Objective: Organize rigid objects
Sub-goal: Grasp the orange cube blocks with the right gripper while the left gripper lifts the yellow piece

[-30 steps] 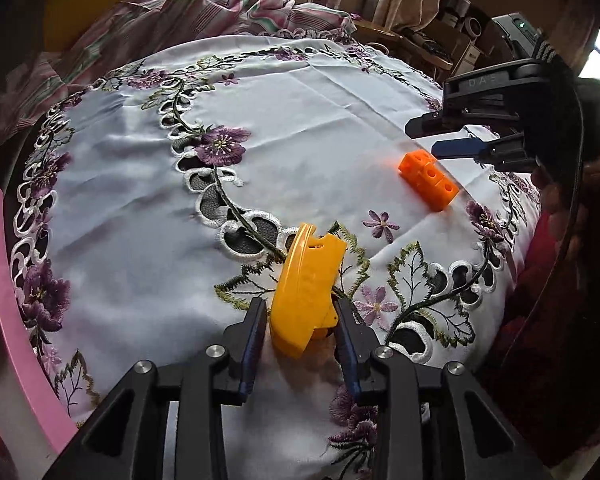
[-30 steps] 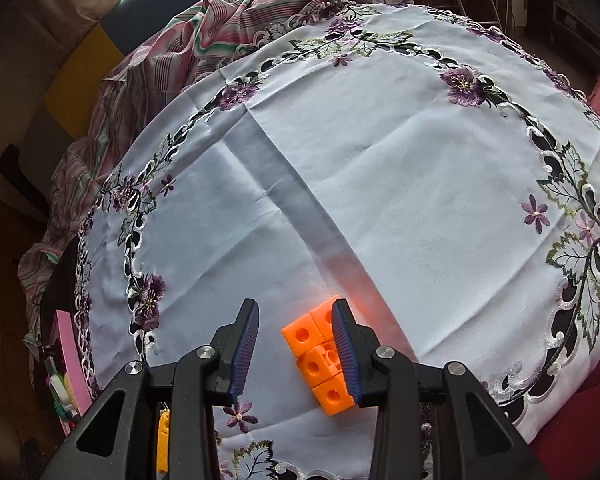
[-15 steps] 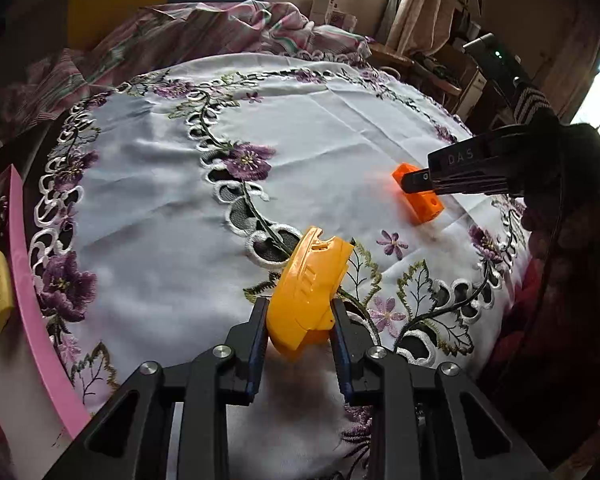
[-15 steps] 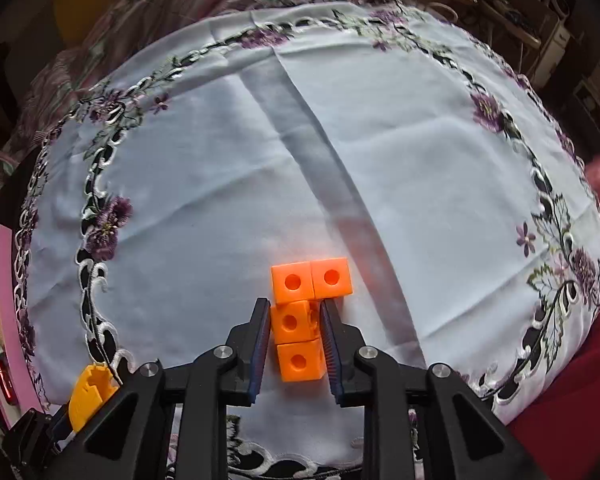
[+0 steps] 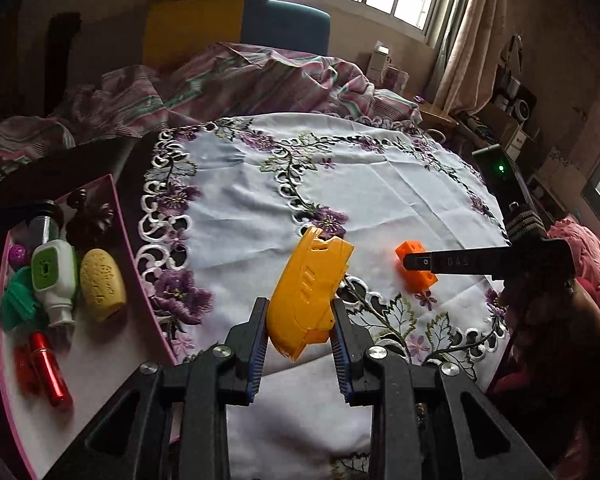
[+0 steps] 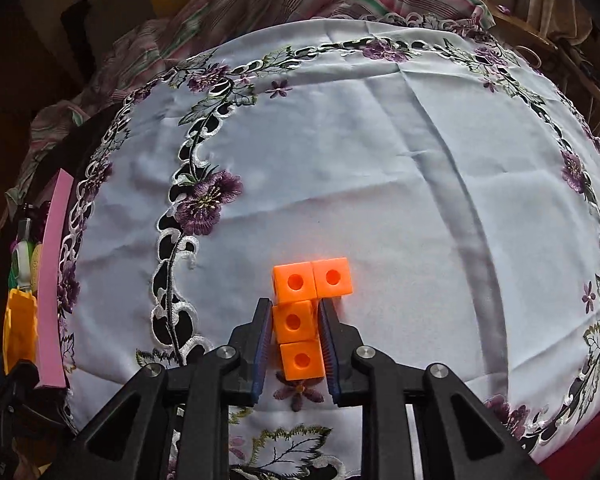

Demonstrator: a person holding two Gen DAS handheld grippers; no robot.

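Observation:
My left gripper (image 5: 299, 318) is shut on a yellow plastic piece (image 5: 308, 290) and holds it up above the embroidered tablecloth (image 5: 380, 200). The piece also shows at the left edge of the right wrist view (image 6: 18, 332). My right gripper (image 6: 294, 322) is shut on an orange block of joined cubes (image 6: 300, 312), L-shaped, with round holes on top. In the left wrist view the orange block (image 5: 416, 268) sits partly behind the right gripper's finger (image 5: 456, 261).
A pink-rimmed tray (image 5: 138, 248) at the left holds a white and green bottle (image 5: 54, 280), a yellow textured oval (image 5: 102, 284), a red tube (image 5: 50, 372), a green piece (image 5: 16, 300) and other small items. Striped bedding (image 5: 260, 76) lies beyond the table.
My left gripper has lifted the yellow piece and swung left, bringing the tray into view. My right gripper has closed around the orange block and holds it.

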